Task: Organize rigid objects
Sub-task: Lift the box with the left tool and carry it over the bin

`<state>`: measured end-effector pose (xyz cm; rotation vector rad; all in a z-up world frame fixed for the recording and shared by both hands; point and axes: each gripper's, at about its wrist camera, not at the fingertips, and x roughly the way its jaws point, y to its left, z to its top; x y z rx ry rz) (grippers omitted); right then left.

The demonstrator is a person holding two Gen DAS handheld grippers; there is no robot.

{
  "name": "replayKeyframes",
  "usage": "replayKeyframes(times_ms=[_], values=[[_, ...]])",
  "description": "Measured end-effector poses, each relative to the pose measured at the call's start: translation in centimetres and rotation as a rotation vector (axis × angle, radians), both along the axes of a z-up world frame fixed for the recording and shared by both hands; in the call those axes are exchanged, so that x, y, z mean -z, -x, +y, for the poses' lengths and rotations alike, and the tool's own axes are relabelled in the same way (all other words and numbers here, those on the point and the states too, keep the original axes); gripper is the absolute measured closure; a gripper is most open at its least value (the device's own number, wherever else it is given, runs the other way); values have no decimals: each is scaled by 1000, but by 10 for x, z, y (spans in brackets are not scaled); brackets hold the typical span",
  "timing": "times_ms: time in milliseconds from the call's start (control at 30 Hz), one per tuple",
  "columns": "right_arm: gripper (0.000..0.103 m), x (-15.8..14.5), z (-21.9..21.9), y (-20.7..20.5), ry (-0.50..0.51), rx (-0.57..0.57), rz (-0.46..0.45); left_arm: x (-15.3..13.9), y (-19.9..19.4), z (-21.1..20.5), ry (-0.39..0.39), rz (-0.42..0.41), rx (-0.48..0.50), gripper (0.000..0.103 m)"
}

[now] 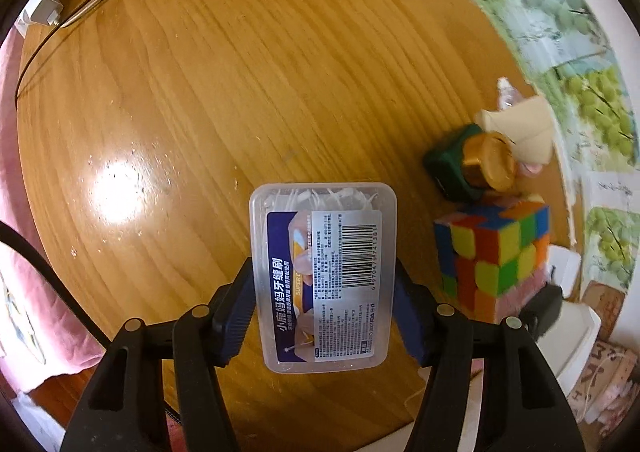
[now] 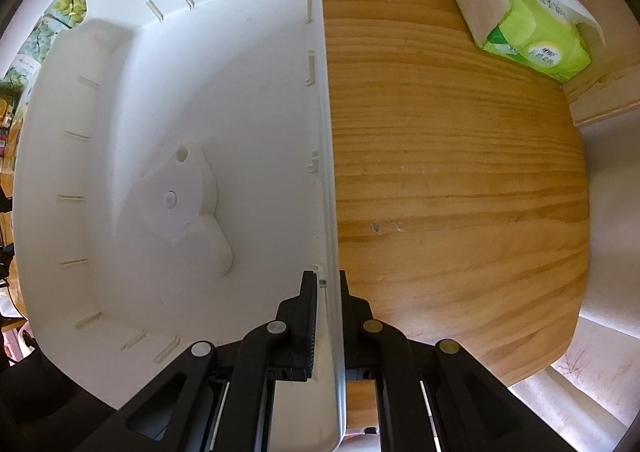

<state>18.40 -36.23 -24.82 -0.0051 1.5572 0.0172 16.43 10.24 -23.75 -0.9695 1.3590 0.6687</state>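
Note:
A clear plastic box of interdental brushes [image 1: 324, 248], label and barcode facing up, hangs above the wooden table [image 1: 240, 72] with my left gripper [image 1: 324, 292] shut on its long sides. To its right stand a multicoloured puzzle cube [image 1: 492, 252] and a dark green bottle with a gold cap [image 1: 486, 160]. My right gripper [image 2: 329, 292] points straight down and is shut on the thin side wall [image 2: 325, 132] of a white plastic bin; one finger is inside the bin, the other outside. The bin's inside holds no objects.
A beige paper roll [image 1: 520, 124] sits behind the green bottle. A power strip and black cable [image 1: 52, 8] lie at the table's far left, pink cloth [image 1: 24, 252] beside it. A green tissue pack [image 2: 528, 24] lies on the table [image 2: 440, 172] right of the bin.

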Motion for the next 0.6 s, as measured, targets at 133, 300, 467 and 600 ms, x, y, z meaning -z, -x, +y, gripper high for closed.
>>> replayKeyframes(times_ms=[133,300,467,600], values=[[97,-1,3,5,5,-17,-21,-12,9,-11,-11,-56,31,38],[97,-3,7,11,9,-36,-52,-37,20,-27,-71,-127,98,38],[97,-5,11,20,8,-49,-89,-64,24,-40,-138,-198,168,38],[97,-7,13,30,0,-53,-120,-84,27,-53,-193,-266,236,38]])
